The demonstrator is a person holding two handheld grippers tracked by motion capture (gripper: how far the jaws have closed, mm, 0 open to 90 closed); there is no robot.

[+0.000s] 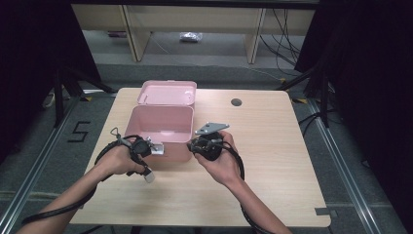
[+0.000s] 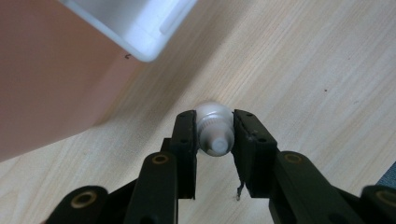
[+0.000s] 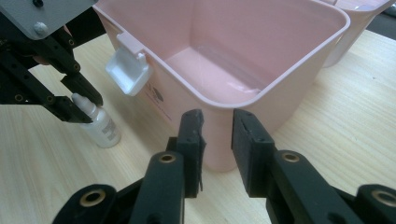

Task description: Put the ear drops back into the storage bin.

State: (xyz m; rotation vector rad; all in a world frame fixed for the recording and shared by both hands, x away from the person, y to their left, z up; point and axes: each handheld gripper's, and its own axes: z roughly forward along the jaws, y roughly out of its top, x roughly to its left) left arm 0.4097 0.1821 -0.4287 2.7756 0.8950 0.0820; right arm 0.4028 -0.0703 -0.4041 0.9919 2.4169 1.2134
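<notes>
Left tongs (image 2: 214, 126) clamping bottle (image 2: 214, 128), right tongs (image 3: 218, 123) straddling box (image 3: 280, 70) rim

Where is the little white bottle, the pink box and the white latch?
little white bottle (image 3: 103, 129), right gripper view, on its body.
pink box (image 1: 160, 127), high view, on its front wall.
white latch (image 3: 128, 70), right gripper view, on its flap.

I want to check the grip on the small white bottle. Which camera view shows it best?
The left gripper view: the bottle sits capped end toward the camera, between the left gripper's fingers. The right gripper view shows the bottle whole, upright beside the pink box. The high view shows little beyond a small white shape.
</notes>
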